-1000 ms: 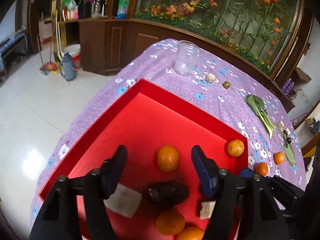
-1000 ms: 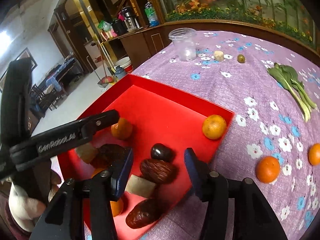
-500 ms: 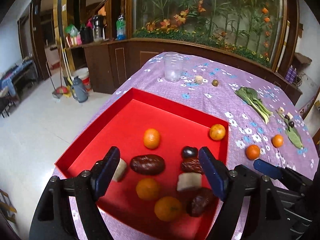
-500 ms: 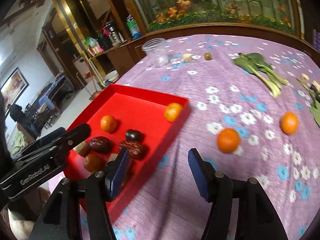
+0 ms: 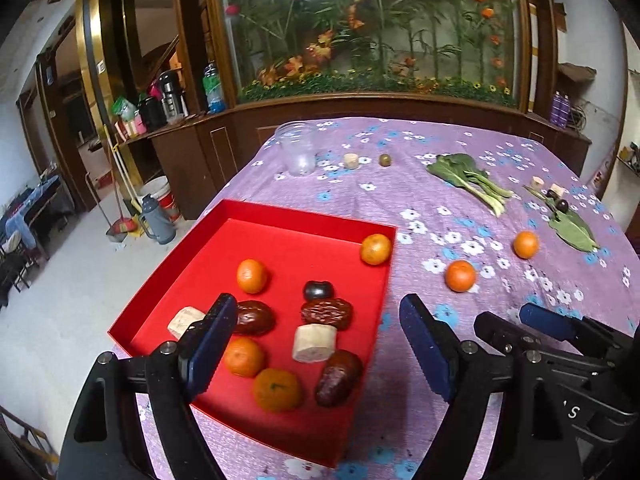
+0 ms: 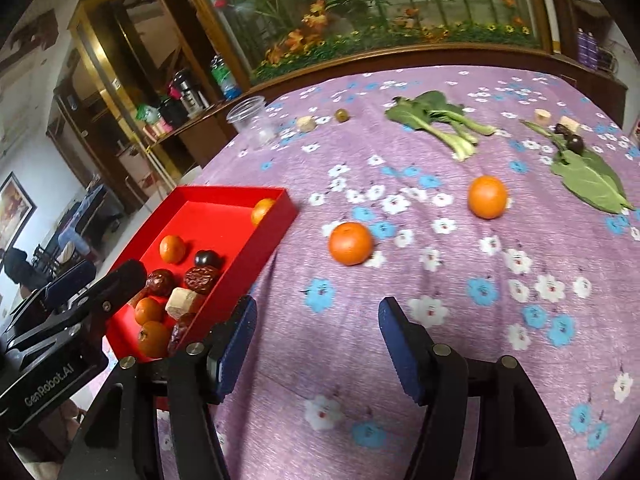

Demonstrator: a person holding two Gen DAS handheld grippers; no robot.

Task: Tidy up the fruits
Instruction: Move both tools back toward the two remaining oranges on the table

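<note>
Since a second ago the right tool (image 6: 314, 340) has been swung away from over the red tray (image 6: 276, 216) and is now held above the purple surface (image 6: 440, 300), released and empty, with its fingers wide apart. The left tool (image 5: 316, 344) has been pulled back and raised from close over the tray's fruit; it too is released and grasps nothing. This is judged to mean that the tray's contents are settled for now and that the loose fruit is to be fetched next. Two oranges remain outside the tray: the nearer orange (image 6: 351, 243) lies on the surface just right of the tray, ahead of the right tool, and the farther orange (image 6: 487, 196) lies beyond it to the right, near a green leaf (image 6: 592, 184). Both look round, bright and smooth-skinned, and stand apart from everything else. Inside the tray are seen several oranges, dark red dates (image 5: 327, 312) and pale cut pieces (image 5: 314, 343), with one orange at the far right corner.
</note>
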